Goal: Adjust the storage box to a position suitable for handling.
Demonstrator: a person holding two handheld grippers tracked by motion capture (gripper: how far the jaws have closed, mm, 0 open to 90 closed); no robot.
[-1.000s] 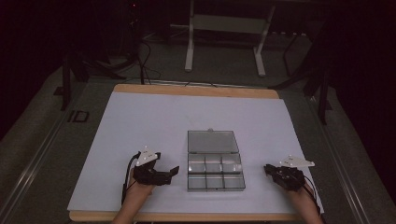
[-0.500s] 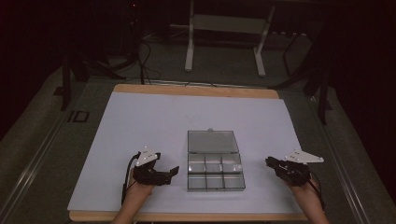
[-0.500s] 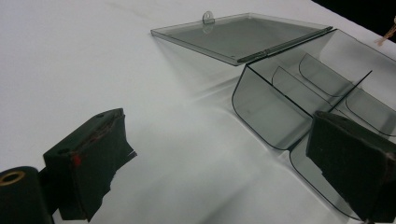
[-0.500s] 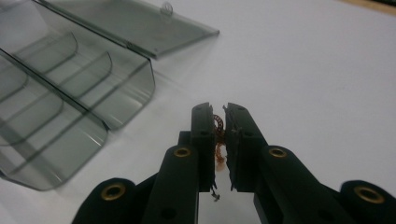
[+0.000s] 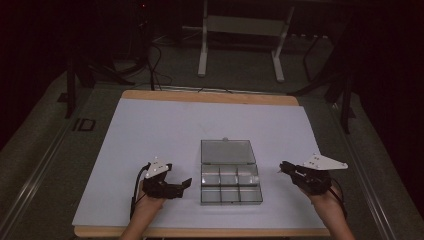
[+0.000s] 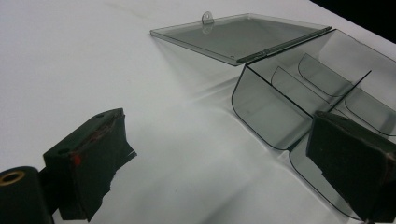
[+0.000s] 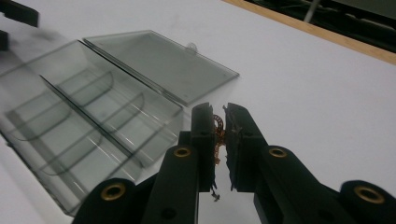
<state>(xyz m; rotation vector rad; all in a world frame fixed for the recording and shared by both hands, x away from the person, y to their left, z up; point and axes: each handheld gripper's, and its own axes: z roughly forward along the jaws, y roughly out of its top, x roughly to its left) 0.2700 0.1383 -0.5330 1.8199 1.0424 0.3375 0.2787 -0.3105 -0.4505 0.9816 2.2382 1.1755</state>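
A clear smoky plastic compartment box (image 5: pixel 230 181) lies open on the white table top (image 5: pixel 150 130), its lid (image 5: pixel 227 151) flat behind it. My left gripper (image 5: pixel 186 186) rests just left of the box, its jaws wide open with nothing between them; in the left gripper view (image 6: pixel 224 158) the box wall (image 6: pixel 261 102) is right ahead. My right gripper (image 5: pixel 282 167) hovers to the right of the box, pointing at it. In the right gripper view (image 7: pixel 219 116) its jaws are shut on a small copper-coloured chain-like piece (image 7: pixel 218 135). The box compartments (image 7: pixel 84 116) look empty.
The table's wooden front edge (image 5: pixel 200 232) is just below both hands, and its far edge (image 5: pixel 210 97) lies beyond the box. A white metal stand (image 5: pixel 240 35) and cables (image 5: pixel 155 65) sit on the dark floor behind the table.
My right gripper has lifted off the table with the small piece still in its jaws. The left gripper and the box have stayed put.
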